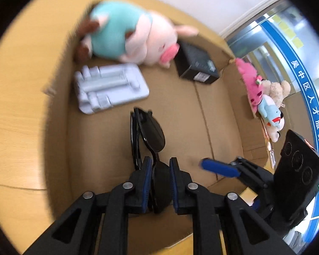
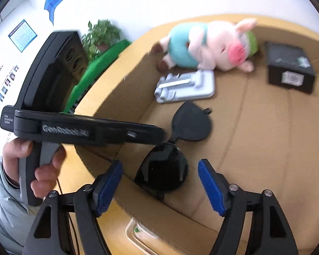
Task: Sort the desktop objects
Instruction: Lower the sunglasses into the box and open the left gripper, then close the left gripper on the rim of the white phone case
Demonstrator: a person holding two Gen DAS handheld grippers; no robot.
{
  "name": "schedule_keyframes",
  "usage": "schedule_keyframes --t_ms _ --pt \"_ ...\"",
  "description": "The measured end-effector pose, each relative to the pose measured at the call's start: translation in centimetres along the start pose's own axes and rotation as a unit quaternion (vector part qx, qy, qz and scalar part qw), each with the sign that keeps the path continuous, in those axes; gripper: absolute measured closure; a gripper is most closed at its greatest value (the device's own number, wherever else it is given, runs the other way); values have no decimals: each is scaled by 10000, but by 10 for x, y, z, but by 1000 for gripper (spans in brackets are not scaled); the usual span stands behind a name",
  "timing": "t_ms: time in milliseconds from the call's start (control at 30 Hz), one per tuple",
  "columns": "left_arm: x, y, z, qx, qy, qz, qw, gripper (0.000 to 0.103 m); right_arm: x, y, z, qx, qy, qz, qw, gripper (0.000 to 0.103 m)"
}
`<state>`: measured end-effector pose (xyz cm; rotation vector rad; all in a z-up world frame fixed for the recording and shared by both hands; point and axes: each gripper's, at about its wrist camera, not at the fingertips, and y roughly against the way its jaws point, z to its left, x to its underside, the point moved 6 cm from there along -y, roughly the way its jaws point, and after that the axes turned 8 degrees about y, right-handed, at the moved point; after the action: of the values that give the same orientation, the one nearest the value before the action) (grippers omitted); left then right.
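Currently the left tool [image 1: 158,180] grips the black folded sunglasses [image 1: 147,136] at the bridge, inside the brown cardboard box [image 1: 219,114], long axis pointing away from the jaws. The right tool [image 2: 160,186] hangs released, nearer lens between its pads.

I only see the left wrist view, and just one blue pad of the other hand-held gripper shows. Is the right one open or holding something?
Observer: Open. The right hand-held gripper has its pads wide apart, clear of the sunglasses lens between them.
Operator: Anything behind the pig, by its head?
Observer: Yes, a green thing is tucked there.
Operator: What else am I missing?
Observer: A potted plant stands beyond the box.
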<state>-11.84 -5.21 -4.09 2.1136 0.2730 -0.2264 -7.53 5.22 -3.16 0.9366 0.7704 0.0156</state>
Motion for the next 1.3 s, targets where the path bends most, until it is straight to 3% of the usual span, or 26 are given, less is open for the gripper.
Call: schedule_keyframes --t_ms 33,133,167,267,367,433,567,667,900,1033,1100,1167,1300 --pt "2 15 -3 -105 -100 -250 9996 85 1 12 0 81 5 -106 9999 29" --pt "11 49 -16 -310 -383 -916 9946 54 8 55 -2 450 63 -583 9973 24" --pt "17 62 -21 -354 -500 -1189 9910 48 12 72 -2 589 96 -758 9953 23" --pt "38 86 -36 -402 -804 -1764 9802 47 32 118 -5 1074 160 -1298 9856 23" --pt "62 91 -44 -309 -935 -1995 9749 47 62 142 -8 1280 155 -1333 9827 23" --pt "79 82 -47 -276 -937 -1929 9763 47 82 139 -8 1268 136 -1164 9850 23" --pt "109 48 -38 -350 -675 -1398 9873 47 115 119 -16 940 -208 -771 9924 45" --pt "122 19 -24 -424 -407 -981 9934 47 129 102 -24 846 -407 -571 9939 47" --pt "130 -23 -11 -570 -268 -516 9967 49 135 70 -40 1081 -411 -227 9930 61" --pt "133 -29 -14 -745 -372 -565 9949 50 137 60 -39 1213 -290 -138 9921 70" --pt "135 -29 -12 -828 -398 -620 9938 58 138 59 -38 1308 -217 -119 9911 76" --pt "135 -30 -10 -861 -363 -630 9936 81 138 57 -37 1341 -188 -97 9907 90" --pt "134 -29 -4 -919 -224 -673 9932 91 139 55 -31 1415 27 -29 9899 94"
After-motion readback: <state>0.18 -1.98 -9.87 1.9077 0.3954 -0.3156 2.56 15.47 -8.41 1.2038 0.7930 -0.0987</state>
